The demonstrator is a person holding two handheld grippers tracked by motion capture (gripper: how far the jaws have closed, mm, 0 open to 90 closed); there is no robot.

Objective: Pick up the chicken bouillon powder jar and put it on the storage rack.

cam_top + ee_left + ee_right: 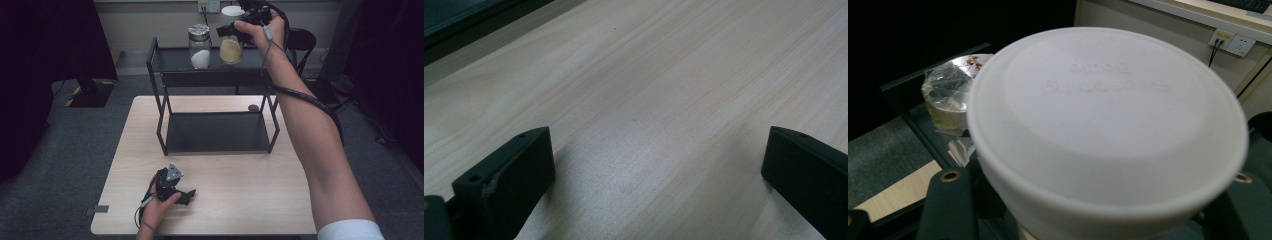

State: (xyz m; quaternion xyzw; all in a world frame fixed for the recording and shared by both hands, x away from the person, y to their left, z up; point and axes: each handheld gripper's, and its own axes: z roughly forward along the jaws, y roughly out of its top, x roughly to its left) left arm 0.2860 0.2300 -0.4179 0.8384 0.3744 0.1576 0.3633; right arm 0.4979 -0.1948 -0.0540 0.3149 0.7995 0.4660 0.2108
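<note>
Held jar (231, 47): glass jar with tan powder in its lower half and a white lid (1108, 125); it is at the right end of the rack's top shelf, in the grip of the right tool. Whether its base rests on the shelf or hangs just above it cannot be told.
White lid: round, flat-topped, with faint raised lettering; seen close up in the right gripper view, between the two black jaws.
Right tool (239, 27): closed on the held jar just under the lid, a jaw on each side; the person's right hand (260, 32) reaches it over the rack with the arm stretched out.
Second jar (199, 46): glass jar with a silver lid and white powder; it stands on the same shelf, just to the left of the held jar, apart from it.
Rack (165, 60): black metal frame with two shelves, standing on the far half of the worktop; the lower shelf carries nothing.
Small dark object (253, 107): lies on the worktop beside the rack's right rear leg; too small to identify.
Left tool (189, 195): jaws spread wide with nothing between them; rests low over the near edge of the worktop in the left hand (159, 205).
Worktop (240, 185): pale wood-grain surface.
</note>
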